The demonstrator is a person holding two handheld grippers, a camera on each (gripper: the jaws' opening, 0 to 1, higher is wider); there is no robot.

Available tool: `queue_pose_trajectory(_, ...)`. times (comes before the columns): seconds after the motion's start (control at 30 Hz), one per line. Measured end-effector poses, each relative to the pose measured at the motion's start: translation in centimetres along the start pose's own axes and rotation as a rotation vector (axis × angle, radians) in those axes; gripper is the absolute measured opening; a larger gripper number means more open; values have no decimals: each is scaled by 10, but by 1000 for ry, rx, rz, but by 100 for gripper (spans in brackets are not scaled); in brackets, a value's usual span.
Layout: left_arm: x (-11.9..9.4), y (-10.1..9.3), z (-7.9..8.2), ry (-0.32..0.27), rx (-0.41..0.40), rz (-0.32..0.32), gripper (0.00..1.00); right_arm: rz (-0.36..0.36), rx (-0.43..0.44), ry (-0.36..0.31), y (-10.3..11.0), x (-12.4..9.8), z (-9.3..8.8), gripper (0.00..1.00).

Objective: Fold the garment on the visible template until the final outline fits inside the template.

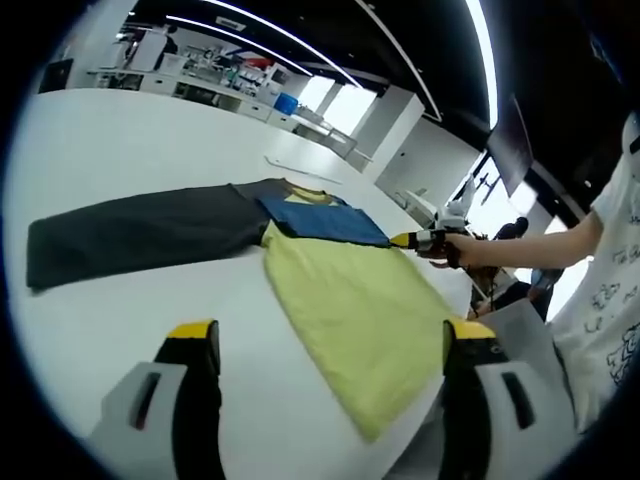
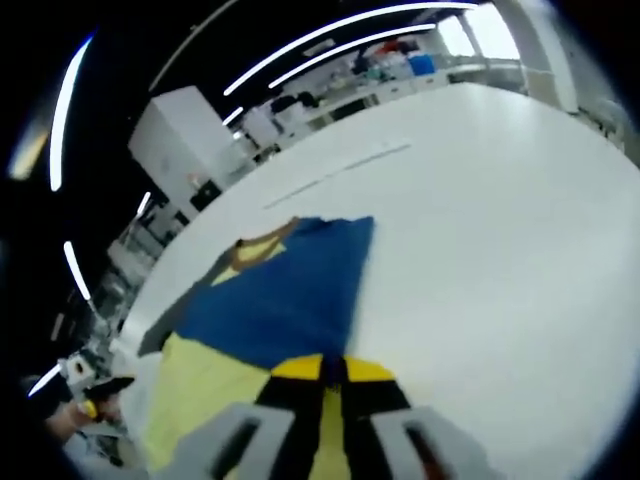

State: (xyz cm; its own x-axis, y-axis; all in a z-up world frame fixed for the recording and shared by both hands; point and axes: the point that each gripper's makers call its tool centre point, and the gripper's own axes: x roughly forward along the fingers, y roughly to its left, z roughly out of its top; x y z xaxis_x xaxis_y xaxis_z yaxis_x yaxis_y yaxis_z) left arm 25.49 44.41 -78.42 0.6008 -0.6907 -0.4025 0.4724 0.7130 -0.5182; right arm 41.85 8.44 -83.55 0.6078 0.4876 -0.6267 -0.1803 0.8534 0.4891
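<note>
The garment (image 1: 360, 310) lies flat on the white table (image 1: 130, 150). Its body is yellow-green, with a blue sleeve (image 1: 325, 220) folded across the chest. A dark grey sleeve (image 1: 140, 232) stretches out to the left. My left gripper (image 1: 330, 335) hovers near the hem, jaws wide open and holding nothing. A hand holds my right gripper (image 1: 415, 240) at the end of the blue sleeve. In the right gripper view my right gripper (image 2: 330, 370) is shut on the blue sleeve (image 2: 275, 300), with the yellow body (image 2: 200, 390) below it.
A thin pale strip (image 1: 300, 165) lies on the table beyond the collar; the same strip (image 2: 340, 170) crosses the table in the right gripper view. A person in a white shirt (image 1: 610, 290) stands at the table's right edge. Lab benches (image 1: 220, 85) line the far side.
</note>
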Motion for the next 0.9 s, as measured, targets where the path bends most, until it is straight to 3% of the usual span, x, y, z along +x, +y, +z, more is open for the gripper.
queue_pose_trajectory(0.33, 0, -1, -2, 6, -5, 12, 89, -52, -31, -19, -13, 4, 15, 0)
queue_pose_trajectory(0.73, 0, 2, 2, 1, 4, 13, 89, -20, -43, -40, -8, 0, 17, 0)
queue_pose_trajectory(0.9, -2, 8, 5, -9, 4, 23, 90, 27, -45, -87, 0, -13, 25, 15)
